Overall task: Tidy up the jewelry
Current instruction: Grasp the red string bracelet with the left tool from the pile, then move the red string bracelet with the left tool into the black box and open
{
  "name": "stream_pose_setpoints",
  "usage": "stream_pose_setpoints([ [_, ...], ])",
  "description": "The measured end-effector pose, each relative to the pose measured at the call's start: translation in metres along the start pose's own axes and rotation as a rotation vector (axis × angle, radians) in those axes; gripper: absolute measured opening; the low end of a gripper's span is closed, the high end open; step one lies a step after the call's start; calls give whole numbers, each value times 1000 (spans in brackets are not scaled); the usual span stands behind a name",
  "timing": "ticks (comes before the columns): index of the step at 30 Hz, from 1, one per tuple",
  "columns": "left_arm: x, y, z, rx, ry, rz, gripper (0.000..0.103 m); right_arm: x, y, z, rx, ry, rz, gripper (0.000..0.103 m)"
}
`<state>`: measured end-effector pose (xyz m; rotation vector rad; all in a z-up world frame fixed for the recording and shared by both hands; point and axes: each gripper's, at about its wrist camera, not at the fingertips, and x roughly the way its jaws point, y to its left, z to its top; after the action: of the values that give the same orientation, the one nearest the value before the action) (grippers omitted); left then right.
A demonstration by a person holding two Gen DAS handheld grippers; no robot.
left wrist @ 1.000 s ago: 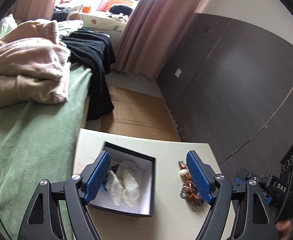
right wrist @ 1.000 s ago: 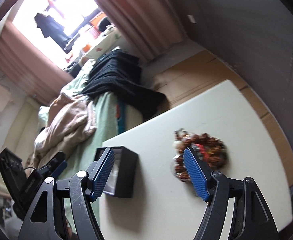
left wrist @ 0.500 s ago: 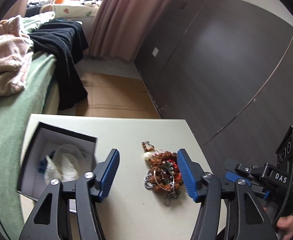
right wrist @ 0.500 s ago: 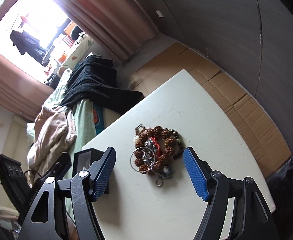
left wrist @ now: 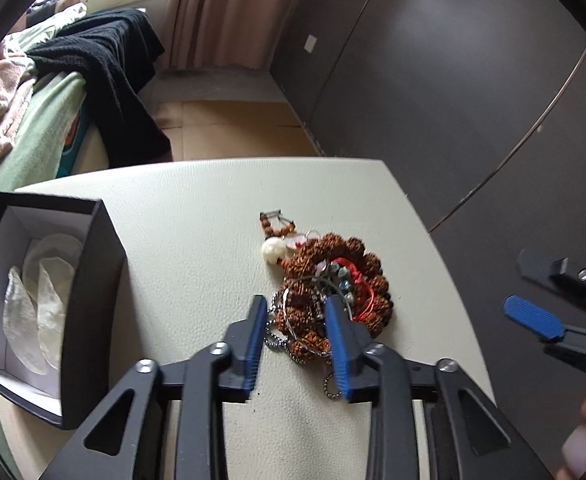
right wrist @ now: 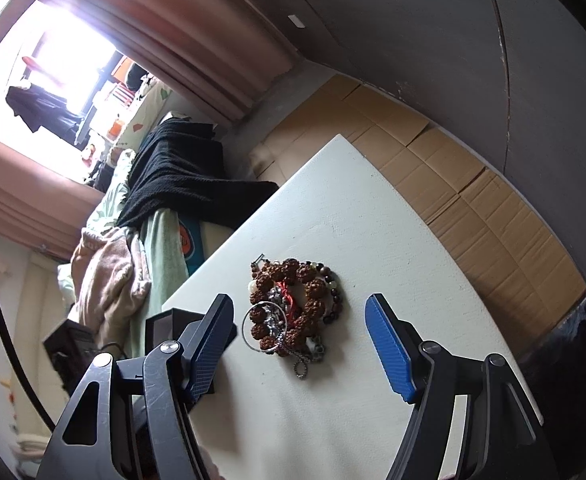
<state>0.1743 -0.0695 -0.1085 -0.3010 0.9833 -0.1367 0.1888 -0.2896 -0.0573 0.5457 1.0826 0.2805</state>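
Jewelry (left wrist: 325,284) lies in a tangled heap near the right edge of a pale table (left wrist: 197,200), roughly midway along that edge. It mixes knobbly brown bead bracelets, a red cord, thin metal rings and ball chain, with one cream bead on the far side. The left gripper (left wrist: 295,334) is low over the heap's near end, its blue fingers (left wrist: 255,332) partly closed around beads and chain; whether they actually pinch anything cannot be told. The right gripper (right wrist: 297,342) hovers above the table with its fingers spread wide, holding nothing.

The heap looks light, loose and floppy, so lifting one strand will likely drag others along. The thick bead loops seem the surest hold; fine chain may slip.

An open black box (left wrist: 53,304) with white tissue sits at the table's left edge, well apart from the heap. Bare tabletop lies between them. The right edge is close beside the heap.
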Motion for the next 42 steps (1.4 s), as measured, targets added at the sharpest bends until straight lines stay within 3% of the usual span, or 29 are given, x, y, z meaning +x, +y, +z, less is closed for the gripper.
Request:
stream_pose_setpoints([
  [4,9,0,-4,6,11,30,9,2,0,1,-3,8,-8,70],
  [5,6,1,-4,0,2,20,2,3,1,1,-6,9,-9,70],
  [23,-88,21,13,-16,-202,-150,1,30,26,-12,-93,46,-60,70],
  [25,-100,24,12,-19,-223,-165,1,35,29,-14,-104,50,-68,66],
  [27,-112,28,13,-19,-249,-179,1,41,32,-15,-111,62,-72,55],
  [32,-135,36,13,-27,-300,-199,1,58,37,-16,-134,79,-99,44],
  [40,-150,58,13,-64,-329,-183,1,85,45,-15,-189,100,-164,40],
  [42,-151,65,12,-77,-329,-175,1,91,46,-15,-202,106,-183,30],
])
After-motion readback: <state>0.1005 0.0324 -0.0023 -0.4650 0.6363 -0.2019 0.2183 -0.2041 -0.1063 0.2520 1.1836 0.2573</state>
